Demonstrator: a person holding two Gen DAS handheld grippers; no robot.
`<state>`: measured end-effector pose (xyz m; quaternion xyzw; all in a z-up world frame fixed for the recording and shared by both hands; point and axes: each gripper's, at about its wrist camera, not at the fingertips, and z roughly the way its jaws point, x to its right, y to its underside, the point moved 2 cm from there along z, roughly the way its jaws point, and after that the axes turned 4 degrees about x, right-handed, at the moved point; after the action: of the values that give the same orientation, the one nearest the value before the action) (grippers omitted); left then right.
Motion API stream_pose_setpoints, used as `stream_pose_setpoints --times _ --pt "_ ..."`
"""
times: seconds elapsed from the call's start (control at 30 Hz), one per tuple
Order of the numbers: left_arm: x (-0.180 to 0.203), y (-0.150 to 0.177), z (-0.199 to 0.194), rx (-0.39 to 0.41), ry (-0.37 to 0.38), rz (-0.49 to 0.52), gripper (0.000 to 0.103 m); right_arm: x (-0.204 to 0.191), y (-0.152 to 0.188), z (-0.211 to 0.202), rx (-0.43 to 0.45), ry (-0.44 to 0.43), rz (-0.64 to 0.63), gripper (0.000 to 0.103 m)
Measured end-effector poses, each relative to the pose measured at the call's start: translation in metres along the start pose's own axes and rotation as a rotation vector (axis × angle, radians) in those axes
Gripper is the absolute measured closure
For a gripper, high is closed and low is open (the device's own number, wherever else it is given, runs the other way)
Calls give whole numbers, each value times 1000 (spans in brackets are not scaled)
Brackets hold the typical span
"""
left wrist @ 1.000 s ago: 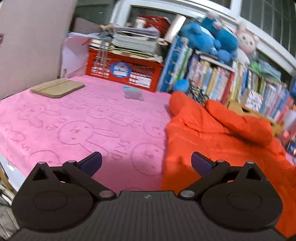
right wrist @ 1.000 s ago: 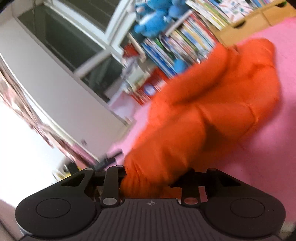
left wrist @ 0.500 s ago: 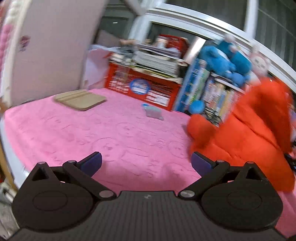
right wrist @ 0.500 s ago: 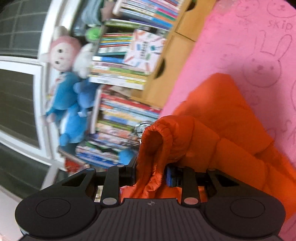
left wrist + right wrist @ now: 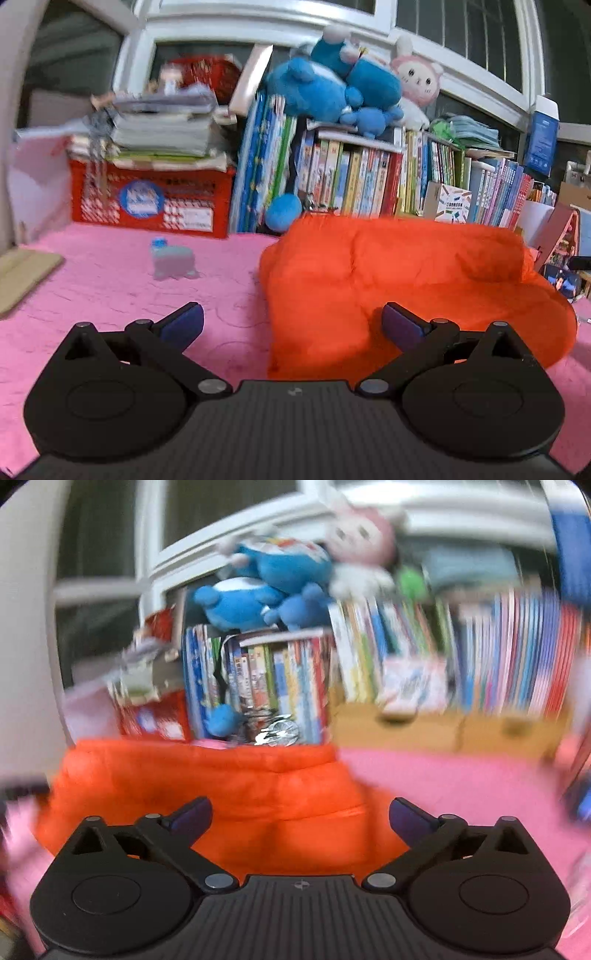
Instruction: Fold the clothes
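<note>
The right wrist view is strongly blurred, so the book spines and the plush toys behind are hard to make out there. The right hand-held gripper (image 5: 300,818) has its fingers wide apart and holds nothing; the orange padded jacket (image 5: 236,794) lies just ahead of it and under the gap, on the pink blanket (image 5: 461,786). Whether the fingers touch the cloth cannot be told.

The left wrist view is sharper. The left hand-held gripper (image 5: 291,323) is also spread apart and empty. The jacket (image 5: 399,273) lies in a bulky heap ahead and to its right, its near edge hidden behind the gripper body.

Only this view shows the small grey toy (image 5: 173,261) ahead to the left, the red crate (image 5: 151,201) behind it, and a tan board (image 5: 22,277) cut off at the left edge.
</note>
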<state>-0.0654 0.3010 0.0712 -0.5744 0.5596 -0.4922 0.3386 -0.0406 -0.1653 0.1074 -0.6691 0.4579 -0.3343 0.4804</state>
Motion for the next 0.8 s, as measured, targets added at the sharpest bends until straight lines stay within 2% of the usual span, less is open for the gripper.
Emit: stream_pose_setpoints --times 0.1,0.23,0.37,0.4,0.43,0.47,0.53,0.57,0.6,0.63,0.67,0.7,0.8 --pt "-14 0 29 -52 34 -106 0 3 5 17 -18 49 -76 0" --pt "-28 8 56 -161 73 -239 0 2 7 56 -20 22 -83 0" --pt "-30 15 55 -169 92 -248 0 -5 10 77 -17 -40 -49 1" --pt "-29 14 51 -154 109 -244 0 -8 11 80 -31 -65 -37 15" --pt "-26 12 47 -141 124 -242 0 -11 12 82 -57 -81 -24 39" --pt "-23 11 42 -131 137 -241 3 -14 14 80 -69 -73 -22 50" --pt "-16 8 33 -112 162 -239 15 -21 19 73 -84 -48 -21 69" --pt "-13 6 29 -102 175 -238 27 -24 21 70 -92 -35 -21 72" --pt "-10 5 24 -92 188 -237 46 -26 20 61 -79 -32 -12 78" --pt "-6 3 19 -82 200 -236 59 -27 18 52 -60 -31 -2 82" --pt "-3 1 15 -72 213 -235 84 -28 16 42 -42 -30 8 83" --pt "0 -2 9 -55 224 -244 90 -29 15 32 -24 -29 18 84" --pt "14 -36 -4 47 251 -213 90 -31 -11 0 95 -2 8 85"
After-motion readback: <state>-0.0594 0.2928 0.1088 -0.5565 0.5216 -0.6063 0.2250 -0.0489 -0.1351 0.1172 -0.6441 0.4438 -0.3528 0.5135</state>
